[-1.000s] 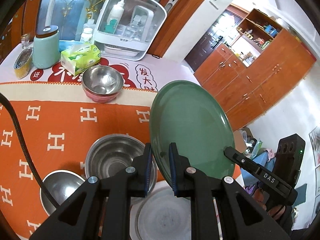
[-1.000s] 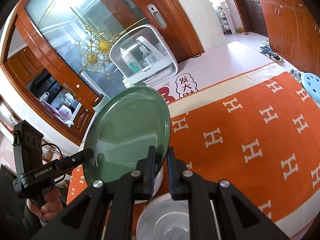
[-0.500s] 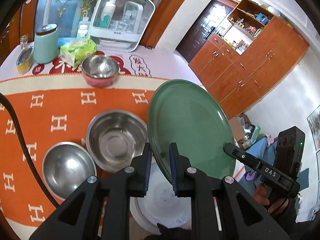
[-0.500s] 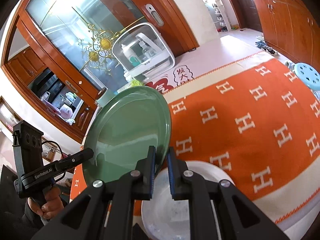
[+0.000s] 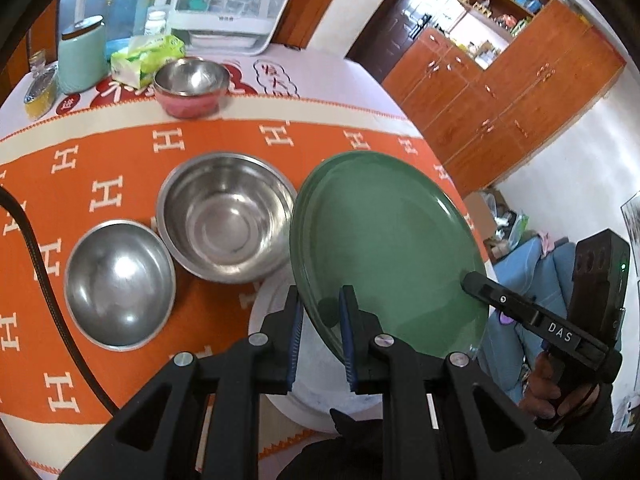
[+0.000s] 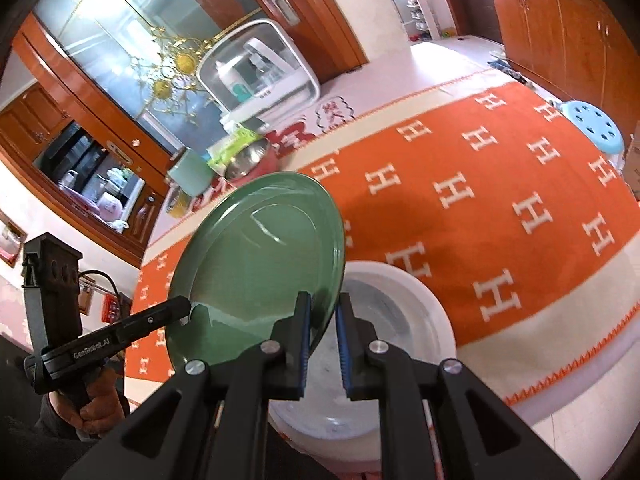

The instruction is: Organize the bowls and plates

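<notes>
Since a second ago your two grippers have carried the green plate (image 5: 384, 248) back and lower, so the white plate (image 5: 320, 376) now lies fully beneath it. Left gripper (image 5: 320, 312): clamped on the plate's near rim. Right gripper (image 6: 322, 314): clamped on the opposite rim. Green plate: held off the orange cloth (image 5: 120, 168), tilted, face up. Round, so no long axis. Likely rigid, glazed, slippery, chip-prone; hold by the rim. Beyond: two steel bowls (image 5: 226, 216) touching; farther, pink-sided bowl (image 5: 190, 86).
</notes>
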